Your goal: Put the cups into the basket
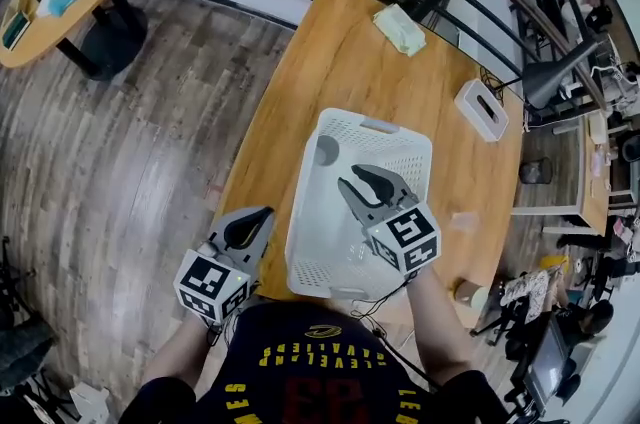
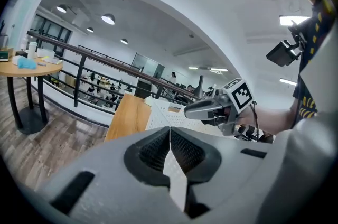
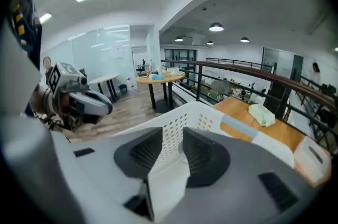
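my left gripper (image 2: 169, 131) has its fingers (image 2: 152, 152) pressed flat together, no gap at all and nothing caught between them. in the head view it hangs off the table's (image 1: 330, 42) edge, at about 8 o'clock from the basket (image 1: 303, 222), with its tips aimed toward 1 o'clock.

my right gripper (image 3: 172, 139) has its fingers (image 3: 146, 151) standing clearly apart. the gap is empty, and through it i see only the basket's perforated wall. neither pad touches anything. in the head view it hovers above the near half of the basket, the tips aimed toward 11 o'clock.

the basket is white and sits on the wooden table in the middle of the head view. its long axis runs from 6 o'clock up to 12, leaning slightly toward 1, with a handle slot at each short end.

one cup (image 1: 326, 150) is inside the basket, in the far corner at about 11 o'clock. from above it shows as a grey round, so i'm looking down its axis rather than along its side.

a small clear object (image 1: 463, 220) sits on the table at the basket's 3 o'clock, too faint for me to make out.
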`<state>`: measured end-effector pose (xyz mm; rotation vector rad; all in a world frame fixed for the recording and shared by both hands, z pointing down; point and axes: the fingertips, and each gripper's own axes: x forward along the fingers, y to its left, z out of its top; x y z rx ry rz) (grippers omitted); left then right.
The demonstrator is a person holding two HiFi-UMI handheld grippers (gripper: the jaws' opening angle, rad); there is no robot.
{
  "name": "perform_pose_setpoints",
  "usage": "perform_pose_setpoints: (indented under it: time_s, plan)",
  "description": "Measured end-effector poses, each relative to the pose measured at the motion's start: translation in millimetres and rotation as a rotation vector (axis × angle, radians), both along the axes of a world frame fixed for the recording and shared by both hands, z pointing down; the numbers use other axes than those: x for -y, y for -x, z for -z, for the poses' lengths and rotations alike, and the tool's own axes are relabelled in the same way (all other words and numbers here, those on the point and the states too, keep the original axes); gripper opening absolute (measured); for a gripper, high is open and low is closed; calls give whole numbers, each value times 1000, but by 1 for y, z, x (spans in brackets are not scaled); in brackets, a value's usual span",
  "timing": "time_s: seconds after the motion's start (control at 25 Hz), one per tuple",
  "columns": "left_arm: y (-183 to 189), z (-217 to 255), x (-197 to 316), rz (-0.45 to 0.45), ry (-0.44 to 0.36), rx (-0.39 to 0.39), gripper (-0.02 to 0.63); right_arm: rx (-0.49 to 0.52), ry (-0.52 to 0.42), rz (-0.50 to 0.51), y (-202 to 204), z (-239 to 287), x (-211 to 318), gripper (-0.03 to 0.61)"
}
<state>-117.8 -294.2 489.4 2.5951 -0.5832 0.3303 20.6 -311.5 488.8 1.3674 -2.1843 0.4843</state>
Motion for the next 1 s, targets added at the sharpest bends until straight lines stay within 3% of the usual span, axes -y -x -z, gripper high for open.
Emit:
perform_pose_setpoints:
  time_s: [0.28,0.56,0.84,1.0]
  plan:
    - [-3,30,-11,27,-81,-7,12,154,-109,-71,-12,48,-58,21]
    - [-33,73,-49,-16,-198,-10,12,262,-236,-146,-31,85,-129,12]
    - [-79,111,-131,-115,-281,-24,12,355,-238,-251,-55,85,-223,12]
    - [-99,114,-189,-168,-258,-49,12,398,-239,-284,-60,81,-277,12]
